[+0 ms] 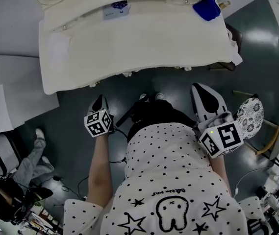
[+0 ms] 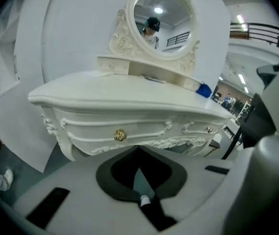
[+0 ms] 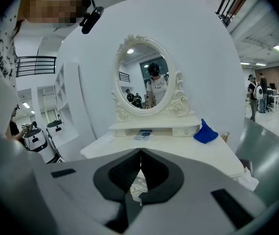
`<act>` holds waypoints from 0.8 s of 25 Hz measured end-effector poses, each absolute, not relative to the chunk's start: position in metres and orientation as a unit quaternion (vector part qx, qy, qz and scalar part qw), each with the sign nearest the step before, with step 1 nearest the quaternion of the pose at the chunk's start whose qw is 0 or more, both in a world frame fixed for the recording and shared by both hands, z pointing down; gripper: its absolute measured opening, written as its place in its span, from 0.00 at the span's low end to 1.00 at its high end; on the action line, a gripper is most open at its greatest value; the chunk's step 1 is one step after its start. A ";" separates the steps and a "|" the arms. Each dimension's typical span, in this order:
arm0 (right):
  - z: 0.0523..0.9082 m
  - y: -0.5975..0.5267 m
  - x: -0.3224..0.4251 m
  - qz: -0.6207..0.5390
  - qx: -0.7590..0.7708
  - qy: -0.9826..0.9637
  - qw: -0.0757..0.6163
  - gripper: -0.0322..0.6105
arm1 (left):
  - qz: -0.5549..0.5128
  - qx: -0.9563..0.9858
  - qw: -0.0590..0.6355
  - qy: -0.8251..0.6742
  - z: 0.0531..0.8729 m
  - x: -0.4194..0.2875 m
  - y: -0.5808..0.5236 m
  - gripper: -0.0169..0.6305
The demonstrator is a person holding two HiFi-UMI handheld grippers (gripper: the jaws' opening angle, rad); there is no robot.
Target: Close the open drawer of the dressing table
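Drawer fronts first: the cream-white carved dressing table (image 2: 129, 99) stands right ahead of you, and its left drawer (image 2: 95, 131) with the round gold knob (image 2: 119, 135) looks flush with the front. Your left gripper (image 2: 138, 153) and right gripper (image 3: 140, 156) both have jaws pressed together, holding nothing. Beneath you lies the glossy dark grey floor (image 1: 178, 82). In the head view the tabletop hides the drawers.

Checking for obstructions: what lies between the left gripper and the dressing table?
Only bare floor separates the left gripper from the dressing table, shown in the head view.
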State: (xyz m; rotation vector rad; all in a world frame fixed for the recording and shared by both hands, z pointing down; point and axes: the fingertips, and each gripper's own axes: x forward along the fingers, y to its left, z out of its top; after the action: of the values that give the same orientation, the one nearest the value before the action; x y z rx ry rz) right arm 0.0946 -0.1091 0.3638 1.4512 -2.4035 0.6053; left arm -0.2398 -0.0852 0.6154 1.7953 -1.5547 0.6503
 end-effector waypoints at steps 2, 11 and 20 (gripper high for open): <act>0.365 -0.104 0.097 0.209 0.496 -0.832 0.133 0.06 | 0.221 0.704 0.310 -0.599 0.588 -0.229 -0.085 0.05; 0.361 -0.091 0.100 0.202 0.463 -0.856 0.111 0.06 | 0.115 0.756 0.153 -0.626 0.420 -0.189 -0.085 0.05; 0.330 -0.087 0.124 0.166 0.474 -0.862 0.065 0.06 | 0.044 0.765 0.062 -0.640 0.301 -0.153 -0.067 0.05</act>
State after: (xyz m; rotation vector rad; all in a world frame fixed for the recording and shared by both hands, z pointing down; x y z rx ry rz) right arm 0.1243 -0.0872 0.3300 1.4297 -2.6036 0.5022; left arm -0.1529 -0.0667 0.3015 2.3128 -1.9337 0.1329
